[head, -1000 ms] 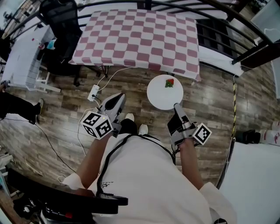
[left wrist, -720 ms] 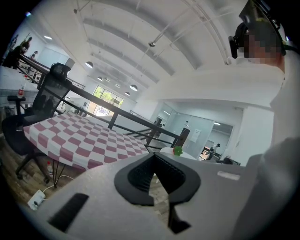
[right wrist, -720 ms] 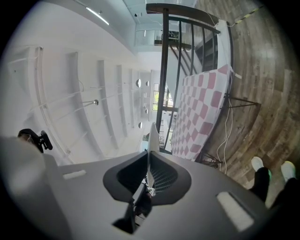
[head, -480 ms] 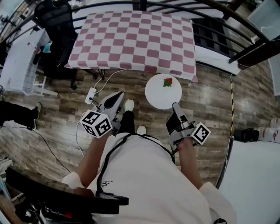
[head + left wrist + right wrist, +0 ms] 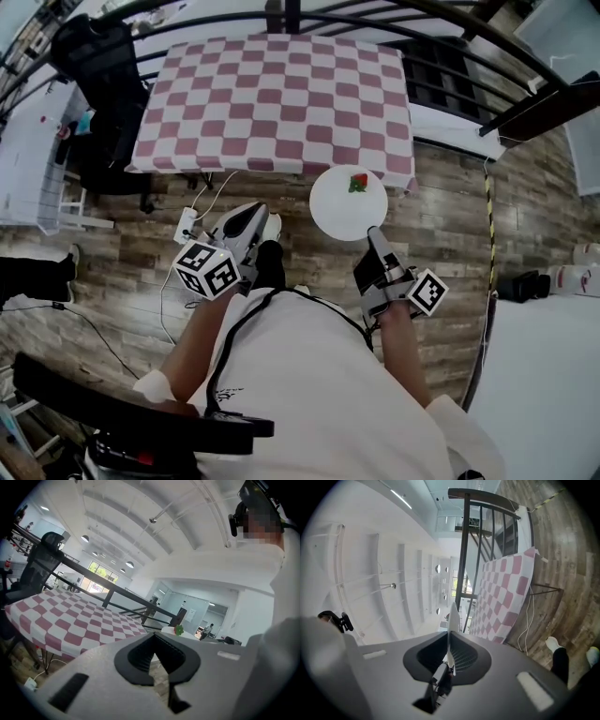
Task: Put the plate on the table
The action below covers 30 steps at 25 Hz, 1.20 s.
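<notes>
A round white plate carries a small red and green strawberry-like piece. My right gripper is shut on its near rim and holds it level above the wooden floor. The plate's far edge reaches the near edge of the table, which has a pink and white checked cloth. In the right gripper view the plate shows edge-on, pinched between the jaws of the right gripper. My left gripper hangs left of the plate, shut and empty. The left gripper faces the table and the plate.
A black railing runs behind the table. A black office chair stands at the table's left. A white power strip and cables lie on the floor under the table's near edge. White tables stand at far left and at lower right.
Both grippers and the plate have moved toward the checked table. The plate's far edge has gone from over open floor to the table's near edge. The grip has not changed.
</notes>
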Tool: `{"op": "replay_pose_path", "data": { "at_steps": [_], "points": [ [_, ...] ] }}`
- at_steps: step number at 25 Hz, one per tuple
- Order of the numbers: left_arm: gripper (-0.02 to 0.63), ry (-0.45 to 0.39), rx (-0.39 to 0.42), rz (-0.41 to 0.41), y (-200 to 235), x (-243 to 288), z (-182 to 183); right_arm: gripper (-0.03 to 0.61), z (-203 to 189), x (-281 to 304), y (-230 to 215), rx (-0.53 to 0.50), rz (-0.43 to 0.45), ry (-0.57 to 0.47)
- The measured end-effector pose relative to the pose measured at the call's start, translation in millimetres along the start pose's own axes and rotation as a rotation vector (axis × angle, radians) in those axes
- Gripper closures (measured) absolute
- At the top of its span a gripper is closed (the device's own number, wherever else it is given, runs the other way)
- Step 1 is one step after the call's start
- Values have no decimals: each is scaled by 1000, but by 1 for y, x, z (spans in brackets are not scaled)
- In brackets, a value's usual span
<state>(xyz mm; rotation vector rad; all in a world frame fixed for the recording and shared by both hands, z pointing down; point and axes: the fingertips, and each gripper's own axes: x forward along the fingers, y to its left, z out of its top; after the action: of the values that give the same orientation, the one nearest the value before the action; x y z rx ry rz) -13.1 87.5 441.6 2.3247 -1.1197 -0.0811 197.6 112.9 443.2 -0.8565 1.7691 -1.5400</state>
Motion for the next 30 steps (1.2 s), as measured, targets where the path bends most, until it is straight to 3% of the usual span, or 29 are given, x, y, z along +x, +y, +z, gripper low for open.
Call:
{"op": "replay_pose_path", "data": {
  "at_steps": [12,30],
  "points": [
    [607,33,30,-81,75,91,75,555,50,116,3,-25,11,-52],
    [607,112,24,-178,181,187,155,554,101,260,-7,-16,-23,-147]
  ]
}}
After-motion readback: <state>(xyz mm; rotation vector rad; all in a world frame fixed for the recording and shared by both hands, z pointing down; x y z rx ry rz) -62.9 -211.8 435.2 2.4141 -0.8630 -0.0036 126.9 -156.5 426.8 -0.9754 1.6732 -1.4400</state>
